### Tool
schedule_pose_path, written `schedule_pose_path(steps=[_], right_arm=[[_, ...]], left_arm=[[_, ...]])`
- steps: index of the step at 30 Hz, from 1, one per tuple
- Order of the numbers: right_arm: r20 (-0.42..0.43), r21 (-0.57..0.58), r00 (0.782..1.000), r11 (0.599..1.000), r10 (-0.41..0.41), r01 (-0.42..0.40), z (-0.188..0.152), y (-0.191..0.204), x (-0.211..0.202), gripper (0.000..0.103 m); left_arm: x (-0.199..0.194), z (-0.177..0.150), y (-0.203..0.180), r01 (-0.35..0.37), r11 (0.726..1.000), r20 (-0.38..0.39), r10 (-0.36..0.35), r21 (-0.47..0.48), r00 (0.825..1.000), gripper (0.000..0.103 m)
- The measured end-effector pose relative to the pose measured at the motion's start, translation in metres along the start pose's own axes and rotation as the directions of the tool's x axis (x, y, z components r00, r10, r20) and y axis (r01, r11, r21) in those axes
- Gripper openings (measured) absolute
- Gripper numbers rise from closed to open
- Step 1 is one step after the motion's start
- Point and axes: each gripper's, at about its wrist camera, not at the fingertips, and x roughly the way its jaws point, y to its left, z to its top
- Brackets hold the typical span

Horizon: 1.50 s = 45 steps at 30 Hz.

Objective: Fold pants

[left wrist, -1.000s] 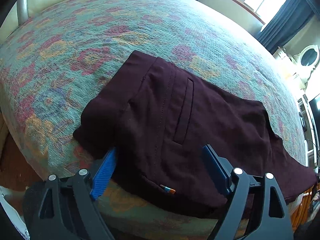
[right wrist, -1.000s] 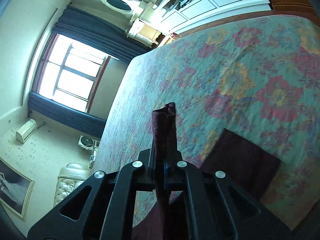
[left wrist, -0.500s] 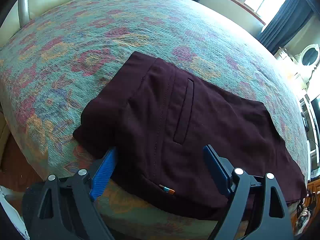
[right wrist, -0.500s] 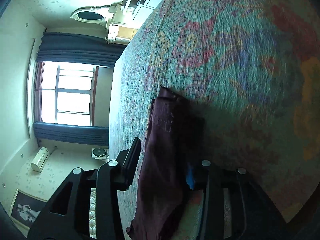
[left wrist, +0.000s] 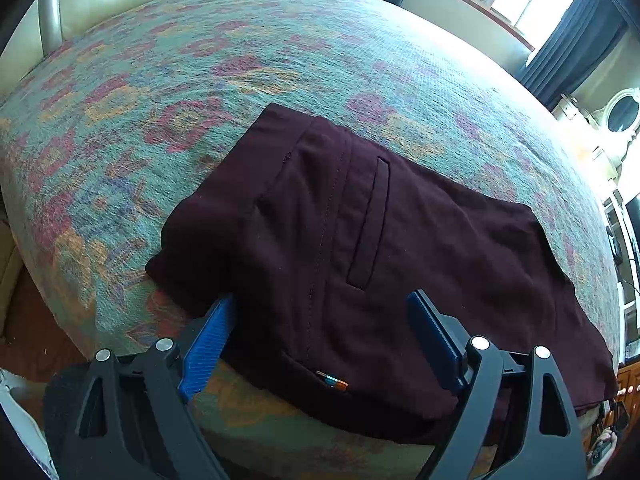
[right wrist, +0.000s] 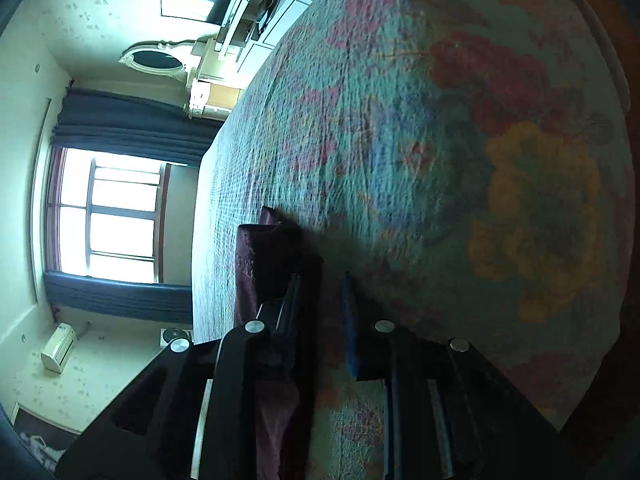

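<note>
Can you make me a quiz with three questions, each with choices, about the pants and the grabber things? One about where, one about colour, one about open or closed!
1. Where do the pants lie?
A. on the flowery bedspread
B. on a chair
C. on the floor

2. What colour are the pants?
A. bright yellow
B. dark maroon
C. white

3. How is the left gripper?
A. shut on the pants
B. out of view
C. open

Answers:
1 A, the flowery cover shows all around the cloth.
2 B, the cloth is a deep wine red.
3 C, its blue fingers stand wide apart with the pants' edge between them.
</note>
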Motion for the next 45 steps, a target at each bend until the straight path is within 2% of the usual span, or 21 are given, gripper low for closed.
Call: schedule_pose_path(steps=[3, 4, 5, 11, 14, 17, 20, 22, 24, 27, 29, 31, 35, 36, 41, 43, 45], right_arm=[[-0.004, -0.035, 1.000, 0.999, -0.026, 0.026, 0.001, 0.011, 0.009, 0.022], [-0.011, -0.041, 0.999, 0.999, -0.031, 0.030, 0.003, 0.015, 0.011, 0.019], [-0.019, -0.052, 0.999, 0.998, -0.041, 0.040, 0.005, 0.019, 0.014, 0.007], [0.044, -0.058, 0.999, 0.998, -0.030, 0.032, 0.015, 0.026, -0.011, 0.006], [0.012, -0.047, 0.998, 0.997, -0.065, 0.066, 0.018, 0.005, 0.001, 0.006], [-0.013, -0.047, 1.000, 0.999, -0.007, 0.006, 0.022, 0.004, -0.001, 0.008], [0.061, -0.036, 0.998, 0.999, -0.018, 0.020, 0.031, 0.004, -0.026, 0.012], [0.072, -0.034, 0.997, 0.999, 0.001, 0.001, 0.034, 0.007, -0.041, 0.012], [0.026, -0.049, 0.999, 0.998, 0.036, -0.034, 0.025, 0.013, -0.048, 0.012], [-0.099, -0.044, 0.992, 0.996, 0.074, -0.079, -0.004, 0.022, -0.044, 0.015], [-0.197, -0.026, 0.975, 0.994, 0.100, -0.107, -0.032, 0.025, -0.034, 0.016], [-0.298, -0.031, 0.950, 0.994, 0.091, -0.105, -0.064, 0.029, -0.022, 0.016], [-0.416, -0.054, 0.909, 0.996, 0.036, -0.065, -0.108, 0.033, -0.001, 0.016], [-0.425, -0.055, 0.905, 0.997, 0.031, -0.061, -0.113, 0.033, 0.003, 0.016], [-0.392, -0.053, 0.920, 0.999, -0.011, -0.011, -0.120, 0.039, -0.001, 0.019], [-0.405, -0.057, 0.914, 0.998, -0.020, -0.003, -0.125, 0.043, -0.005, 0.026], [-0.433, -0.069, 0.900, 0.997, -0.042, 0.013, -0.135, 0.049, -0.002, 0.028]], left_arm=[[0.000, 0.000, -0.001, -0.004, 1.000, -0.002, 0.004, -0.002, 1.000, 0.086], [0.000, 0.001, -0.001, -0.006, 1.000, -0.001, 0.006, -0.002, 1.000, 0.086], [0.000, 0.001, -0.001, -0.007, 1.000, -0.001, 0.007, -0.002, 1.000, 0.086], [0.000, 0.000, -0.001, -0.006, 1.000, -0.002, 0.006, -0.004, 1.000, 0.086], [0.001, 0.000, -0.002, -0.009, 1.000, 0.002, 0.009, -0.002, 1.000, 0.086], [0.002, -0.001, -0.004, -0.017, 1.000, 0.006, 0.017, 0.006, 1.000, 0.087], [0.003, -0.001, -0.003, -0.016, 1.000, 0.009, 0.016, 0.006, 1.000, 0.087], [0.002, -0.001, -0.003, -0.014, 1.000, 0.009, 0.014, 0.011, 1.000, 0.087], [0.002, -0.001, -0.003, -0.012, 1.000, 0.007, 0.012, 0.015, 1.000, 0.087], [0.002, -0.001, -0.002, -0.005, 1.000, 0.009, 0.005, 0.012, 1.000, 0.087], [0.001, -0.002, -0.002, -0.005, 1.000, 0.012, 0.004, 0.016, 1.000, 0.087], [0.001, -0.003, -0.003, -0.006, 1.000, 0.016, 0.006, 0.021, 1.000, 0.087], [0.000, -0.005, -0.003, -0.004, 0.999, 0.022, 0.004, 0.032, 1.000, 0.087], [0.000, -0.005, -0.002, -0.001, 0.999, 0.023, 0.000, 0.032, 1.000, 0.087], [-0.001, -0.004, 0.001, 0.014, 0.999, 0.025, -0.015, 0.032, 1.000, 0.087], [-0.001, -0.003, 0.002, 0.023, 0.999, 0.025, -0.024, 0.029, 0.999, 0.087], [0.000, -0.002, 0.003, 0.028, 0.999, 0.026, -0.029, 0.028, 0.999, 0.087]])
